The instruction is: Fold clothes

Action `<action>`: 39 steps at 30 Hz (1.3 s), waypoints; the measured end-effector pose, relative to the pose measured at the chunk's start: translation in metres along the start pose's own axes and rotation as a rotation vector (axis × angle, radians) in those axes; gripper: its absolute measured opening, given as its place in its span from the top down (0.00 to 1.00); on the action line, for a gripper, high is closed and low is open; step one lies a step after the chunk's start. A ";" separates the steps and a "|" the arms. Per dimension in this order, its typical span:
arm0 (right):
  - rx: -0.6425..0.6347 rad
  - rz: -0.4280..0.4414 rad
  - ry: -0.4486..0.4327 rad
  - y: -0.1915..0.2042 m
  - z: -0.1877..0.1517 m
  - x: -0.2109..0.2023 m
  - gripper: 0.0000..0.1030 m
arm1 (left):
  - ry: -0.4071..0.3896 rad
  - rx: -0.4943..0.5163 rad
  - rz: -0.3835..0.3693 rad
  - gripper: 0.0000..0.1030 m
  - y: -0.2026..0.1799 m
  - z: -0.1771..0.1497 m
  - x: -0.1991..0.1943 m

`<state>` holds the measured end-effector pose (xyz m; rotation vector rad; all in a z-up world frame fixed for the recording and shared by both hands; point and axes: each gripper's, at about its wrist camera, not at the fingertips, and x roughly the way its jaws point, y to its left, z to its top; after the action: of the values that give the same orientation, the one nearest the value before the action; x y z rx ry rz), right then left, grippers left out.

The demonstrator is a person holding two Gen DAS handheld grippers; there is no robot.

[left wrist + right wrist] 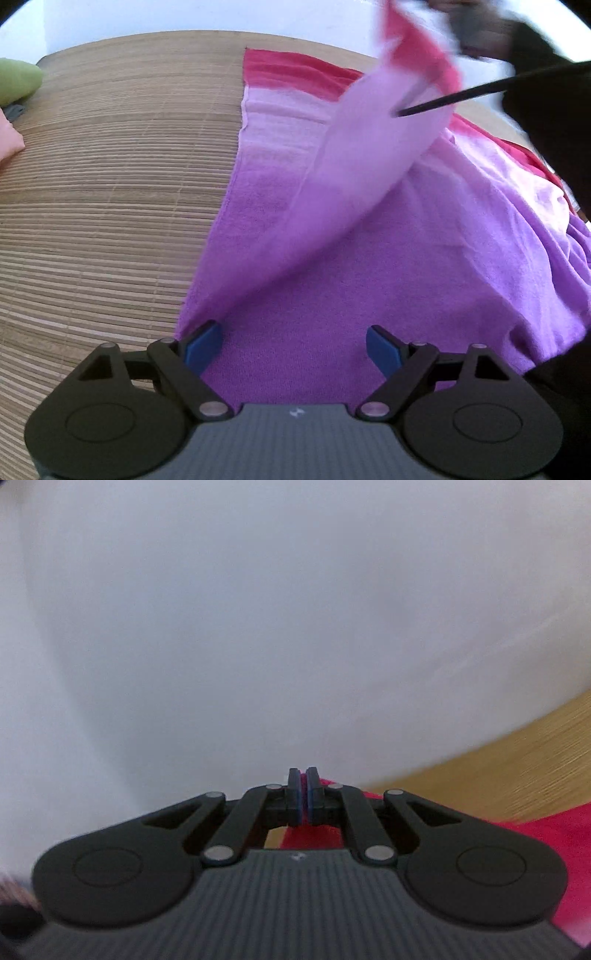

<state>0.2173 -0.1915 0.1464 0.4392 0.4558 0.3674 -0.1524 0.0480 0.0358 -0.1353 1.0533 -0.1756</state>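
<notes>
Here, left tongs (293, 345) spread wide above purple-pink garment (332, 295), right tongs (304, 794) pinching its raised pink corner, woven mat (110, 184) beneath, white wall (258, 609) behind.

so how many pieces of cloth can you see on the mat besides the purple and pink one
2, both at the far left edge of the left wrist view: a green piece and, nearer, a peach-pink one. Both are cut off, and more may lie outside the picture.

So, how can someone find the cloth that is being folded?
Look at the wide bamboo mat. On its right side lies the purple-to-pink cloth, one corner lifted. Unlike the green item far left, it fades from purple to red.
</notes>
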 end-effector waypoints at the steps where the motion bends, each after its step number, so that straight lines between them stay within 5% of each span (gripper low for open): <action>1: -0.013 -0.008 0.055 0.004 -0.007 0.034 0.95 | -0.002 -0.001 -0.002 0.16 0.000 0.000 0.000; 4: -0.103 -0.063 0.177 0.020 -0.032 0.128 0.95 | -0.010 -0.009 -0.009 0.16 0.003 0.000 -0.001; 8: -0.148 -0.082 0.246 0.033 -0.053 0.200 0.95 | -0.014 -0.035 -0.021 0.16 0.007 0.001 -0.001; 16: -0.295 -0.125 0.331 0.050 -0.082 0.249 0.92 | -0.009 -0.059 -0.008 0.16 0.009 0.001 -0.002; 18: -0.290 -0.128 0.329 0.054 -0.081 0.251 0.77 | -0.007 -0.061 -0.003 0.16 0.009 0.002 -0.002; 25: -0.015 -0.081 0.256 0.040 -0.032 0.166 0.54 | -0.006 -0.027 0.034 0.16 -0.001 0.002 0.002; 29: -0.147 -0.015 0.322 0.033 -0.033 0.069 0.53 | -0.001 -0.036 0.080 0.21 -0.002 0.005 -0.002; 34: -0.339 0.036 0.450 0.019 -0.079 -0.045 0.53 | -0.058 -0.068 0.104 0.24 -0.002 0.008 -0.020; 39: -0.343 0.056 0.566 0.012 -0.153 -0.157 0.53 | -0.095 -0.004 0.032 0.24 -0.006 0.019 -0.021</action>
<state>0.0076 -0.2001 0.0820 0.0044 0.9135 0.6158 -0.1463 0.0466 0.0646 -0.1293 0.9609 -0.1373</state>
